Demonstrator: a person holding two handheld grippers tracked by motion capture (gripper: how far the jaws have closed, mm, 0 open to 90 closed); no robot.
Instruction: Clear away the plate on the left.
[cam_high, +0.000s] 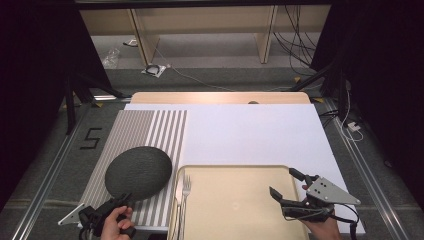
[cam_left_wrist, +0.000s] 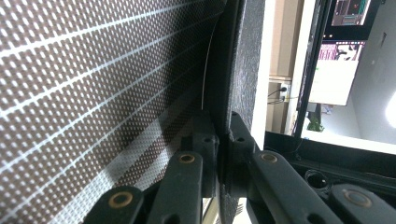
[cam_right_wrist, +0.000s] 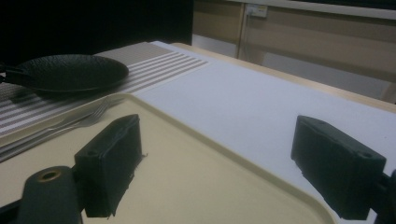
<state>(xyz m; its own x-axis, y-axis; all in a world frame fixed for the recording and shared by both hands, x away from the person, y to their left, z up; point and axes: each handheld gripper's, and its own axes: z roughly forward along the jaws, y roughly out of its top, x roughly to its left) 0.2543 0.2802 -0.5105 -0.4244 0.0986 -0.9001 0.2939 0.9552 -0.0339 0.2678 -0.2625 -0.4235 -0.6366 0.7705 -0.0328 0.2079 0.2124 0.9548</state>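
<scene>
Grasp secured, transfer outstanding: the left tongs (cam_high: 121, 200) are clamped on the near rim of the dark plate (cam_high: 138, 172), which sits tilted over the striped placemat (cam_high: 150, 127) on the counter (cam_high: 250, 130), just left of the beige tray (cam_high: 235, 200). In the left gripper view the rim (cam_left_wrist: 233, 93) runs edge-on between the two pads. The right tongs (cam_high: 286, 186) stand wide apart and empty over the tray's right side, well clear of the plate; a fork (cam_high: 186, 187) lies along the tray's left edge.
</scene>
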